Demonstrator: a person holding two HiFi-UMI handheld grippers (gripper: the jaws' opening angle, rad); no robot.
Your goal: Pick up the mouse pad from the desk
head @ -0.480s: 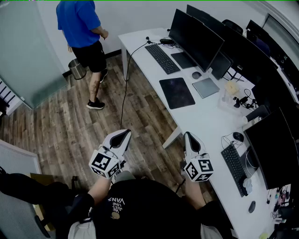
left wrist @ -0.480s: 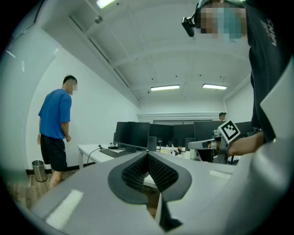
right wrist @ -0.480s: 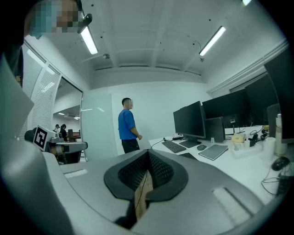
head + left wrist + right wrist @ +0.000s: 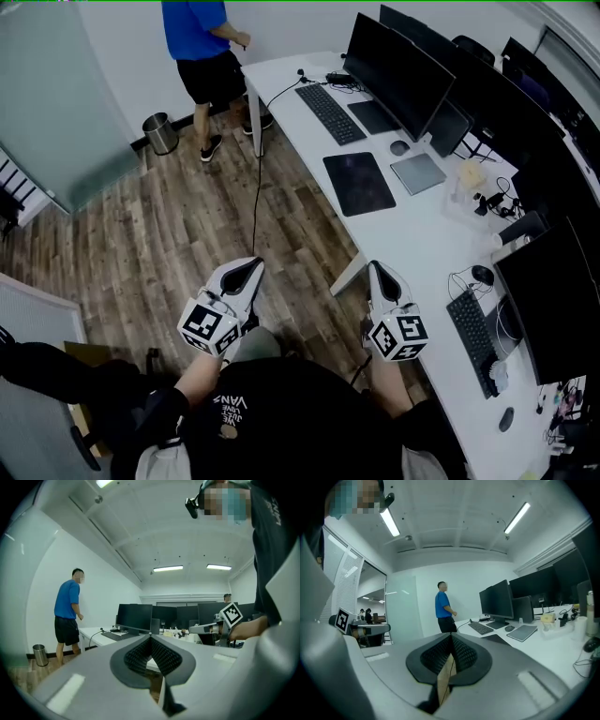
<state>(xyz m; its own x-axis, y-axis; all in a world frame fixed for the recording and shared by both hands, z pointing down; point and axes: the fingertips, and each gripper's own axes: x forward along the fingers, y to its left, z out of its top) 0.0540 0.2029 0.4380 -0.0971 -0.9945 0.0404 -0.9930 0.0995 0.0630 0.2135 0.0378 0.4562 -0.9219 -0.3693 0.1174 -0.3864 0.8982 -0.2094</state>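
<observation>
Floorboards fill the left, where a small bin stands near a person in a blue shirt. Over those boards we hold our left claw clenched, its jaws pressed together with nothing between them. Further right, the mouse pad lies flat on the white tabletop, close to the edge that faces the floor. It is a thin, dark, matt rectangle with rounded corners and a faint mottled sheen. It sits well ahead of both claws. Our right claw hovers beside the tabletop's edge, likewise clenched and empty. Just right of the pad lies a grey slab.
</observation>
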